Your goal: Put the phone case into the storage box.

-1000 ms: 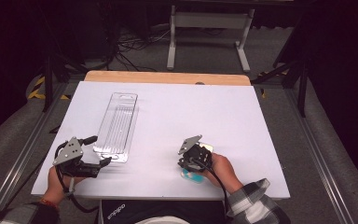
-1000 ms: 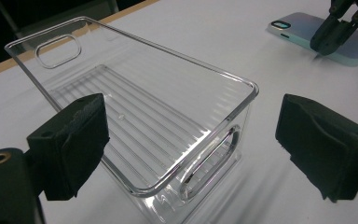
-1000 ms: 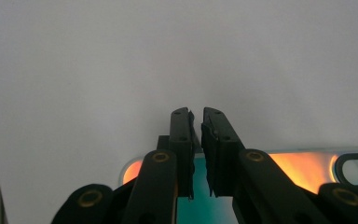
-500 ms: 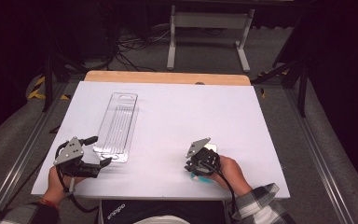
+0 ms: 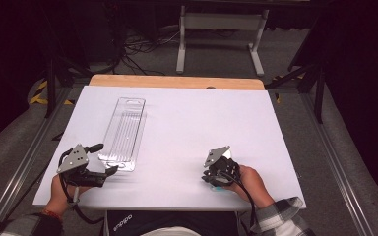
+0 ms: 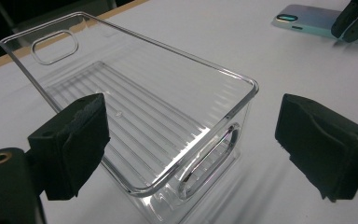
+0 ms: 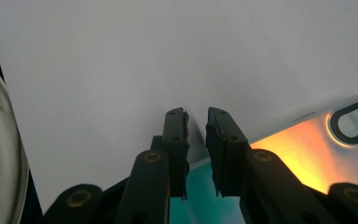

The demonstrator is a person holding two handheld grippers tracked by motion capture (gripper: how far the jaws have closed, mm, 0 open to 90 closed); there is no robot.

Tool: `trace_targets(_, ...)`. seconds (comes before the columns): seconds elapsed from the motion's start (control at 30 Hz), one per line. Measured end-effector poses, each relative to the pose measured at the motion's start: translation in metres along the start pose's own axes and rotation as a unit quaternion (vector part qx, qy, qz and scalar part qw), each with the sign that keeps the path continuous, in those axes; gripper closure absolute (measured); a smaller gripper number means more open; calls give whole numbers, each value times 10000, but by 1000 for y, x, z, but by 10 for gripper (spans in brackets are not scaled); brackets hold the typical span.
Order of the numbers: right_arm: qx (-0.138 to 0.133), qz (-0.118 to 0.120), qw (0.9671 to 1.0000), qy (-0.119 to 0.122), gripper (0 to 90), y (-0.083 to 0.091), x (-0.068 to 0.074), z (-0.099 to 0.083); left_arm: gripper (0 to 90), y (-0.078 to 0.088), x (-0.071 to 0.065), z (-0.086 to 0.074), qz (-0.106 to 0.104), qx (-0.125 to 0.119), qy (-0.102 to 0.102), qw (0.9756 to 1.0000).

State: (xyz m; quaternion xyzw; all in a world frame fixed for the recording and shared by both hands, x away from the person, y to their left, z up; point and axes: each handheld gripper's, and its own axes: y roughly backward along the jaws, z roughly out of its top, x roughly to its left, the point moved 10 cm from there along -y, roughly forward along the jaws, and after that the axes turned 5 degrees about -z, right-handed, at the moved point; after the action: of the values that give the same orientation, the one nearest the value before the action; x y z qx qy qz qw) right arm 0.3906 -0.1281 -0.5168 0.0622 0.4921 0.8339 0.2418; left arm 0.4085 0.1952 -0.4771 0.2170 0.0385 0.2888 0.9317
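phone lay flat under the right gripper, jaws slightly apart after just opening, nothing between; left gripper spread wide around the clear tray.

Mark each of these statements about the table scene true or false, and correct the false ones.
1. The clear plastic bin lies on the white table. True.
2. The left gripper has its jaws clamped on the bin. False: they stand wide apart, the bin's near end between them, untouched.
3. The phone case sits inside the bin. False: it lies on the table by the right gripper.
4. The right gripper's jaws stand close together with a narrow gap. True.
5. The bin holds nothing. True.
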Motion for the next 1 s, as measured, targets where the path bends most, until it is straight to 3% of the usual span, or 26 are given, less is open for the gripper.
trace_targets(0.47,-20,87,9999,-55,780,1,1,-1,105,0,0,1,15,1,-78,10000)
trace_targets(0.8,-377,33,9989,-279,768,9,-5,6,110,0,1,3,-19,8,-129,9999)
trace_targets(0.93,-557,-148,9976,-393,608,15,-8,7,110,-1,3,7,-17,-74,-86,9999)
trace_targets(1.0,-688,-400,9953,-546,425,19,-13,8,109,-3,2,8,-40,-51,-107,9999)
